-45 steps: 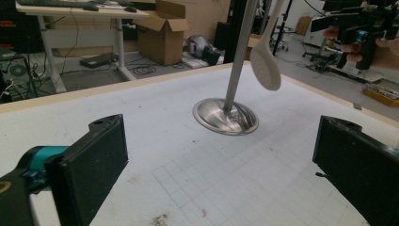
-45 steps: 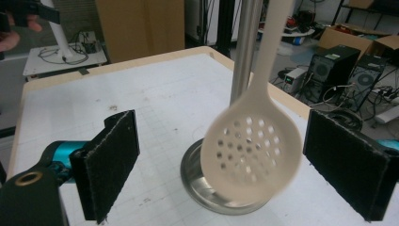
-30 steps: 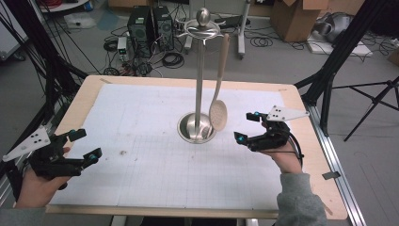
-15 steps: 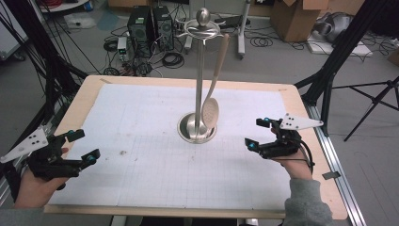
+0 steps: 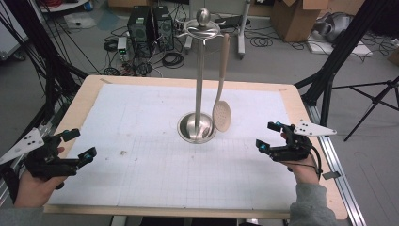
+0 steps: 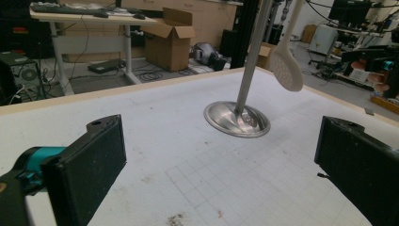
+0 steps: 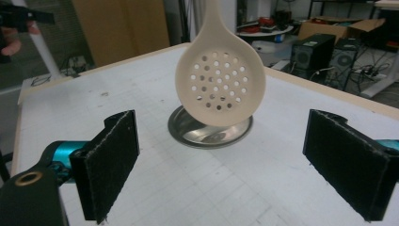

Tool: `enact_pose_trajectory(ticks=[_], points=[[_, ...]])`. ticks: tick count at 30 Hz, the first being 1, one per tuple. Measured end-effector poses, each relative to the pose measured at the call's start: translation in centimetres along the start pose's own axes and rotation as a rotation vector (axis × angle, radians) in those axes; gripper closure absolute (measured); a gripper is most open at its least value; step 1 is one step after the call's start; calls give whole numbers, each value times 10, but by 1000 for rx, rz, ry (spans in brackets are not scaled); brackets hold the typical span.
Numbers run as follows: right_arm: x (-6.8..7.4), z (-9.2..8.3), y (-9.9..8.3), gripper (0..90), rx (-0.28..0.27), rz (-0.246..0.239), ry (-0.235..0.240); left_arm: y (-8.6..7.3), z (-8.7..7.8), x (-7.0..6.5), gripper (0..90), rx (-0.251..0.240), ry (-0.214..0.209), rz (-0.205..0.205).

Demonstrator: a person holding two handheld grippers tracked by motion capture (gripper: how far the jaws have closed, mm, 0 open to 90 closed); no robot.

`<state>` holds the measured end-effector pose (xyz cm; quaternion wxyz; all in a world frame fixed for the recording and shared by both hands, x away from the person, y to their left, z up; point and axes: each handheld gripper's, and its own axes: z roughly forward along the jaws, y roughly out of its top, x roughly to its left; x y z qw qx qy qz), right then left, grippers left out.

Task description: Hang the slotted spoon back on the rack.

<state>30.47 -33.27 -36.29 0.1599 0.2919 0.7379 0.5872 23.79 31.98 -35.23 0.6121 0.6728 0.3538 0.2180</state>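
Your right claw sits at the frame's lower right, released and empty. The slotted spoon hangs from the metal stand at centre frame, its long axis near vertical, bowl low beside the base, up and left of that claw. Your left claw, also released, waits at lower left of the bench, farther off. The right looks better placed.

Even, bright overhead light washes the white table with barely any shadows, the metal stand base glints softly, and all pictures look soft, the near jaws slightly blurred.
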Motion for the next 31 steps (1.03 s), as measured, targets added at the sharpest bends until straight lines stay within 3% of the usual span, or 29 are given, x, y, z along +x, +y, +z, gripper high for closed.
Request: enact_pose_trajectory(ticks=[6,16,31], points=[[-6,-14,-8,101,-44,31,-44,-5,0,5,30,11,14,-8],[-16,-29,-22,101,-25,39,-114,-10,-1,11,29,4,49,-17],[-21,-41,-33,101,-77,80,-155,-17,-8,23,29,-7,93,-58]])
